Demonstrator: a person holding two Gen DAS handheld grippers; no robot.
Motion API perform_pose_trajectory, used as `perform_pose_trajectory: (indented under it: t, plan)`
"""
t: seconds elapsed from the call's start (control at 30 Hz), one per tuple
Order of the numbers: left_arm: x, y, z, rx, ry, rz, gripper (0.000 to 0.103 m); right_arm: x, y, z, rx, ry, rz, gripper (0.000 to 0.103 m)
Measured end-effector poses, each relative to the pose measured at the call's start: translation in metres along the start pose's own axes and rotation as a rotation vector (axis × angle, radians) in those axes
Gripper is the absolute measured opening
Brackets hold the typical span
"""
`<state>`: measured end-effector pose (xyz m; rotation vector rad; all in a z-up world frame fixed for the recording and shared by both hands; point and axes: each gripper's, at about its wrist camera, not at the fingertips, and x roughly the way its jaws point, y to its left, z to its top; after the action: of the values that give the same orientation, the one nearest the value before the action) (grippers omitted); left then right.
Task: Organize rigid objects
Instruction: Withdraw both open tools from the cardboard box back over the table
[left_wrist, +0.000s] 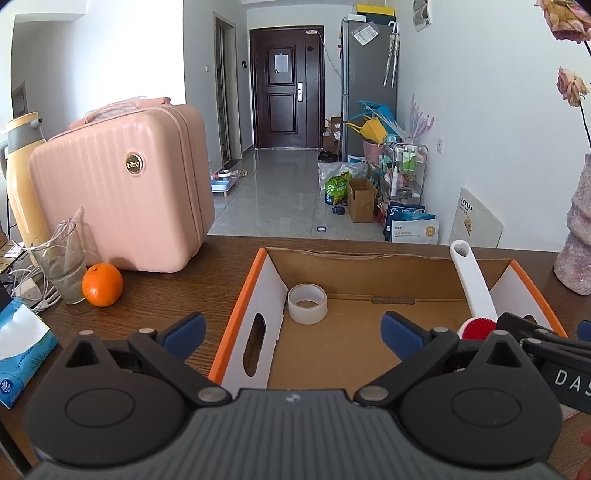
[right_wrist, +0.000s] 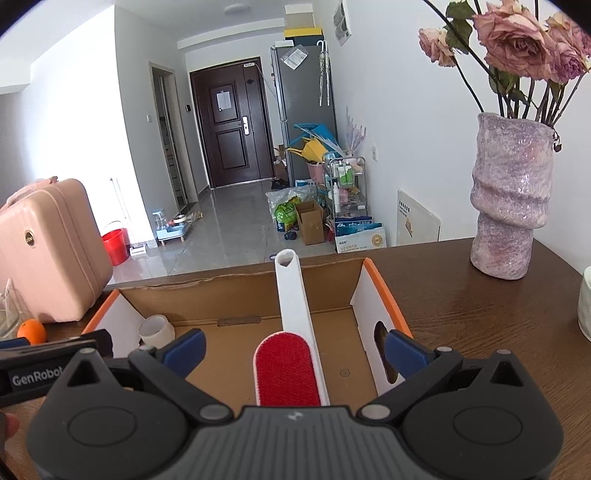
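Observation:
An open cardboard box (left_wrist: 343, 354) with orange-edged white flaps sits on the dark wooden table; it also shows in the right wrist view (right_wrist: 236, 295). A roll of clear tape (left_wrist: 307, 303) stands in its far left corner, also seen from the right wrist (right_wrist: 157, 331). A white lint brush with a red pad (right_wrist: 291, 350) lies in the box, its handle leaning on the far wall; the left wrist view shows it at the right (left_wrist: 474, 288). My left gripper (left_wrist: 293, 332) is open over the box's left part. My right gripper (right_wrist: 293, 349) is open, its jaws apart either side of the brush.
A pink hard case (left_wrist: 122, 192), a yellow thermos (left_wrist: 22, 173), a glass (left_wrist: 64, 266), an orange (left_wrist: 102, 285) and a tissue pack (left_wrist: 20, 347) stand left of the box. A purple vase with dried roses (right_wrist: 511, 195) stands at the right. The table's far edge drops to a tiled floor.

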<state>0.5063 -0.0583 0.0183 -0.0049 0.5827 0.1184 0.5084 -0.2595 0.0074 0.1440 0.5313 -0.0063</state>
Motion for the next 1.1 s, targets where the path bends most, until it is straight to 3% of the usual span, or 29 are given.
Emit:
perform_pose_trajectory:
  t: [0.43,1.1]
  plan:
    - [-0.041,0.006,-0.013,-0.018,-0.050,-0.011,0.103,-0.048,0.000,-0.006,-0.012,-0.079,0.040,0.103]
    - [-0.118,0.027,-0.046,-0.017,-0.106,-0.030,0.103,-0.121,-0.001,-0.041,-0.063,-0.127,0.058,0.103]
